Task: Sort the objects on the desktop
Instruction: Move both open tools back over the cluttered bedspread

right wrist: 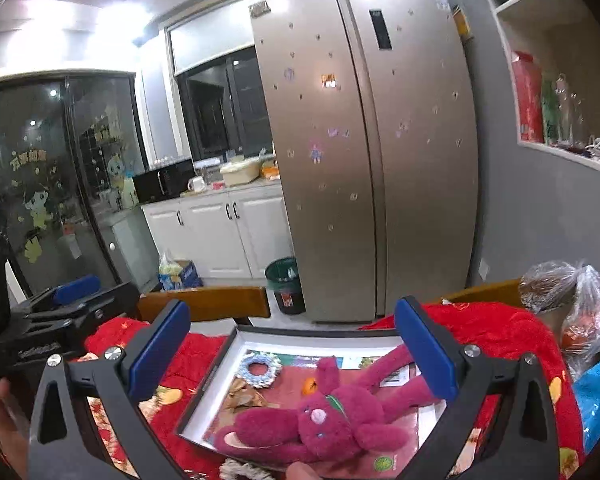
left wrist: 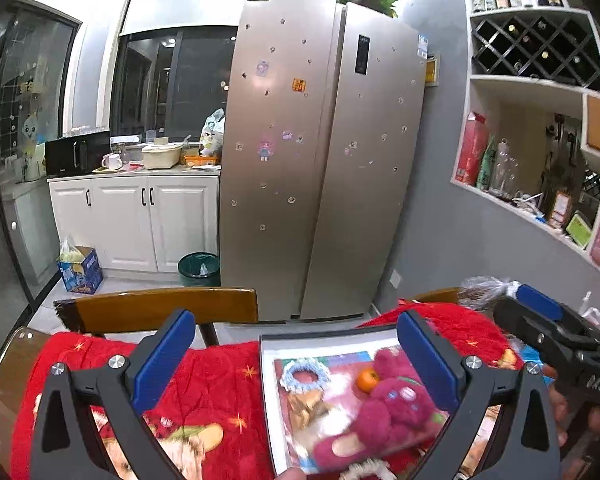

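Note:
A shallow white box (right wrist: 204, 390) lies on the red cloth (right wrist: 500, 332). In it lie a magenta plush bear (right wrist: 336, 416), a small orange (right wrist: 310, 386) and a pale blue scrunchie (right wrist: 260, 368). The left wrist view shows the box (left wrist: 269, 400), bear (left wrist: 392, 404), orange (left wrist: 367, 379) and scrunchie (left wrist: 305, 374) too. My left gripper (left wrist: 296, 356) is open and empty, above the box's left side. My right gripper (right wrist: 292, 350) is open and empty, above the box, the bear between its fingers in view. Each gripper shows in the other's view: the right (left wrist: 540, 320), the left (right wrist: 72, 300).
A wooden chair back (left wrist: 156, 308) stands behind the table. Clear plastic bags (right wrist: 572, 304) and a blue packet (right wrist: 598, 396) sit at the right of the cloth. A beige scrunchie (right wrist: 240, 470) lies near the box's front edge. A fridge (left wrist: 320, 160) and cabinets stand behind.

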### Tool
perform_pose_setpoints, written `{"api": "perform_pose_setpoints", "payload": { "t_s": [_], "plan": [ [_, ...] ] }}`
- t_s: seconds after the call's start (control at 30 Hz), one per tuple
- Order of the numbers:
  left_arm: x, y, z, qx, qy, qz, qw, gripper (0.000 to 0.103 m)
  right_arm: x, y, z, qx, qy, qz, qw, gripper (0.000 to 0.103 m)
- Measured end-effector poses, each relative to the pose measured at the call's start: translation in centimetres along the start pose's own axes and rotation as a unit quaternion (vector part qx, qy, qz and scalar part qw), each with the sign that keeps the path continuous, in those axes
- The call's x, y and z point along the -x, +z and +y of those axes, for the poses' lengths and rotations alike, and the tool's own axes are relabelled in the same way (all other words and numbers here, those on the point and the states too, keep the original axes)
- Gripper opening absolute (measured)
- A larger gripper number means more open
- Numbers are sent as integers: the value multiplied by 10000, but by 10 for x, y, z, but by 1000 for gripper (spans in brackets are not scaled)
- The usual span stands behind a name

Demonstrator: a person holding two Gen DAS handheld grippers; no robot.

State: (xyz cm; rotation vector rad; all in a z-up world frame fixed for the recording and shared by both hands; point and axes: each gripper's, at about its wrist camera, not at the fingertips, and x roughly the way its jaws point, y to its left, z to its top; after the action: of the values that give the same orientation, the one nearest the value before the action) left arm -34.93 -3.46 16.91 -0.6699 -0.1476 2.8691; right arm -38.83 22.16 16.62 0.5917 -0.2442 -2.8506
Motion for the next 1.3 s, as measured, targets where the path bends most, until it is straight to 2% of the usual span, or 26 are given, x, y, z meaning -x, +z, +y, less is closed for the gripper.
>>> {"api": "perform_pose_setpoints", "payload": {
  "t_s": [0.2, 0.3, 0.4, 0.57, 0.67, 0.77, 0.87, 0.97, 1.1, 1.2, 1.3],
  "plan": [
    [54, -19, 9, 141, -47, 315, 9994, 103, 67, -5, 18, -329, 542, -201, 9978, 103],
    [75, -35, 17, 1, 250, 454, 9987, 103, 101, -12, 27, -262, 611, -338, 9972, 103],
    [92, -52, 25, -73, 664, 566, 9962, 103, 137, -23, 36, -215, 609, -510, 9966, 103],
    [125, -93, 29, -25, 604, 759, 9953, 103, 186, -59, 55, -26, 423, -684, 9968, 103],
    [138, -126, 22, -266, 559, 932, 9937, 103, 207, -85, 66, 292, 129, -828, 9961, 103],
    [142, -161, 15, -407, 448, 1184, 9911, 103, 210, -110, 71, 476, 12, -703, 9964, 103],
    [137, -193, 7, -337, 120, 1462, 9886, 103, 202, -134, 71, 511, -22, -376, 9980, 103],
    [123, -216, -9, -577, -123, 1767, 9825, 103, 194, -165, 57, 327, -100, -233, 9991, 103],
    [113, -228, -19, -819, -13, 1637, 9831, 103, 179, -202, 39, 37, -7, 49, 10000, 103],
    [109, -231, -9, -606, -17, 1643, 9845, 103, 170, -217, 41, 279, -25, 256, 9993, 103],
    [100, -235, 6, -426, 142, 1770, 9832, 103, 160, -225, 44, 304, 135, 454, 9984, 103]
  ]
}}
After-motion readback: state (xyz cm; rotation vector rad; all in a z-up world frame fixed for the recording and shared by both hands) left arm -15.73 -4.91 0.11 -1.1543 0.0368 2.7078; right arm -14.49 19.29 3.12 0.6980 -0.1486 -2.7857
